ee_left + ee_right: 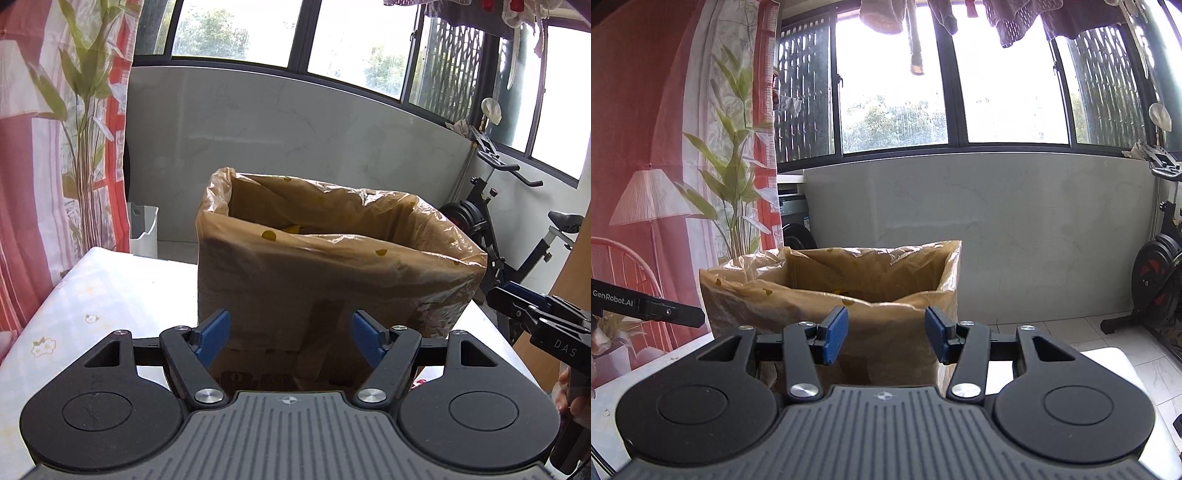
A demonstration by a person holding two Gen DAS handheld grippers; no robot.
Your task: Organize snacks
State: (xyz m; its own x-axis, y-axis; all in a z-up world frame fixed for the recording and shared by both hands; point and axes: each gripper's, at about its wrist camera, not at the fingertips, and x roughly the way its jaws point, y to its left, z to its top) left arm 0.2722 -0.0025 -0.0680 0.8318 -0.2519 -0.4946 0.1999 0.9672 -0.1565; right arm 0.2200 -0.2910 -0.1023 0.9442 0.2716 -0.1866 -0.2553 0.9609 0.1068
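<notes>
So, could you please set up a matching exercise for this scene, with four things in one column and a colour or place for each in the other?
Things:
1. gripper pads
2. lined cardboard box
3. exercise bike
4. curtain

Descriptions:
A. red and white, with a plant print
B. blue
C. black, on the floor by the window wall
D. brown, standing on the table

Pairs: 1-B, 2-D, 3-C, 4-A
</notes>
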